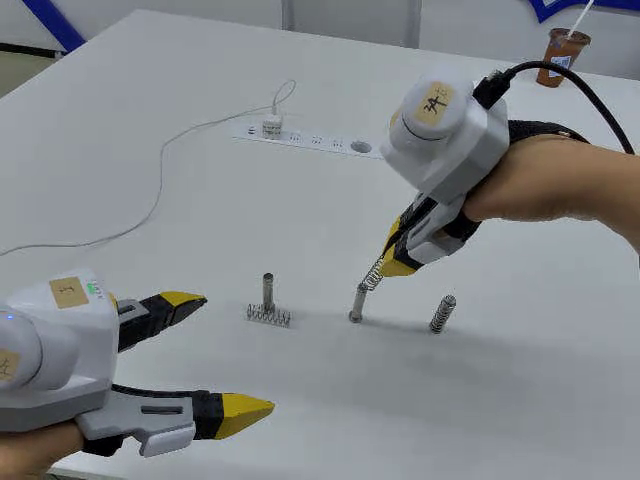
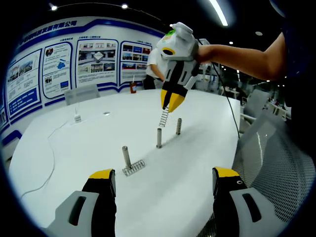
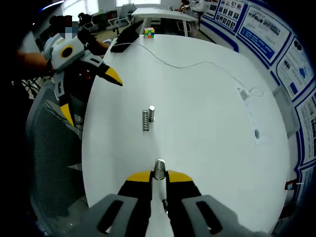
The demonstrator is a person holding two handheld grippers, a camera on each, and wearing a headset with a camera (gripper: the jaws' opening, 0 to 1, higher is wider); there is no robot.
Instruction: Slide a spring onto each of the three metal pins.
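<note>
Head view: 3 metal pins stand upright in a row on the white table [image 1: 120,120]. The left pin [image 1: 268,288] is bare, and a loose spring [image 1: 268,315] lies flat on the table against its base. The middle pin [image 1: 358,301] is bare too. The right gripper [image 1: 395,265] has its yellow-tipped jaws pressed together on the held spring [image 1: 374,272], which slants down with its lower end just beside that pin's top. The third pin [image 1: 449,298] stands inside a fitted spring [image 1: 441,315]. The left gripper [image 1: 238,352] hovers near the table's near edge, jaws spread wide and pinching nothing. A power strip [image 1: 300,137] and its white cable [image 1: 160,185] lie further back, and a cup [image 1: 565,45] stands at the far edge.

Left gripper view: its own 2 jaws rise well apart, with the 3 pins beyond them. The right gripper reaches down from above, the held spring hanging from its tip just over the middle pin. I cannot tell whether they touch.

Right gripper view: the jaws meet on the held spring, seen end-on as a ring. Beyond it the loose spring lies just beside the left pin. At upper left, the left gripper has its jaws apart by the table's edge, near a mesh chair [image 3: 49,148]. A coloured cube [image 3: 148,32] sits at the far end.
</note>
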